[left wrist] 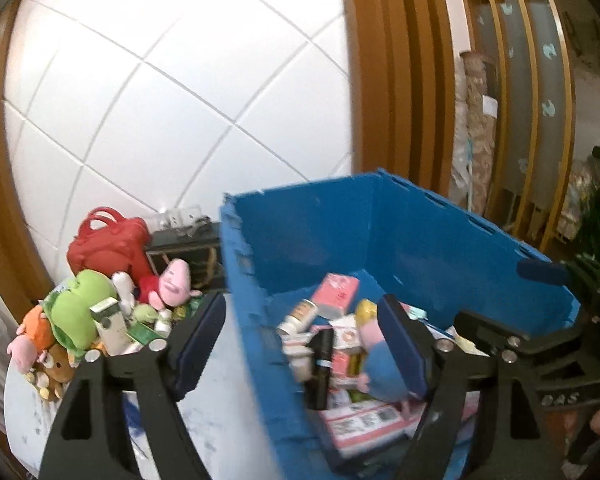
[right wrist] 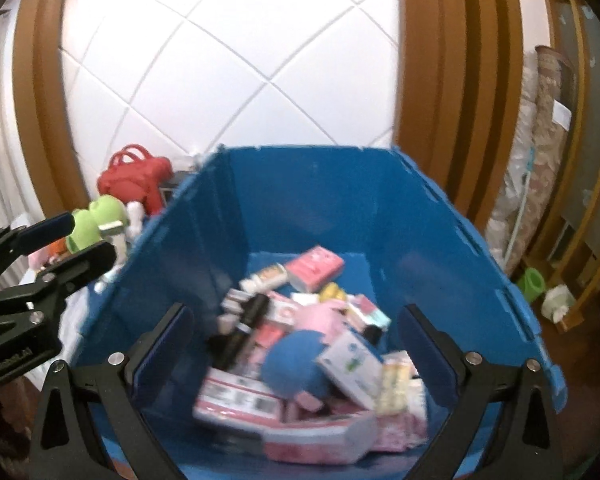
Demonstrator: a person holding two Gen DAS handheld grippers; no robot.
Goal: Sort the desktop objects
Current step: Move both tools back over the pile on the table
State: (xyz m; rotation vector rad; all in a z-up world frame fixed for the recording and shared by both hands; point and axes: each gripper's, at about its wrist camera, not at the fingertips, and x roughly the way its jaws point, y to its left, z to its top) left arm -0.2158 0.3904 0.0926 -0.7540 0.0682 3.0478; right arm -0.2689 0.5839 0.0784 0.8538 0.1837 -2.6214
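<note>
Both grippers are over the blue bin (right wrist: pixel 340 208), empty; the left gripper (left wrist: pixel 300 340) is open and the right gripper (right wrist: pixel 296 344) is wide open; next, I think, reach for the toys (left wrist: pixel 84 312) beside the bin.

We see a blue crate (right wrist: pixel 440 240) holding pink-and-white boxes (right wrist: pixel 314 266), a black cylinder (right wrist: pixel 242 332) and a blue-and-pink plush (right wrist: pixel 296 364). Beside it we find a red bag (left wrist: pixel 108 246), a green plush (left wrist: pixel 80 308), a pink plush in red (left wrist: pixel 172 282) and an orange one (left wrist: pixel 38 330). Behind stand white tiles (left wrist: pixel 160 100) with grey joints and brown wooden slats (left wrist: pixel 396 80).
</note>
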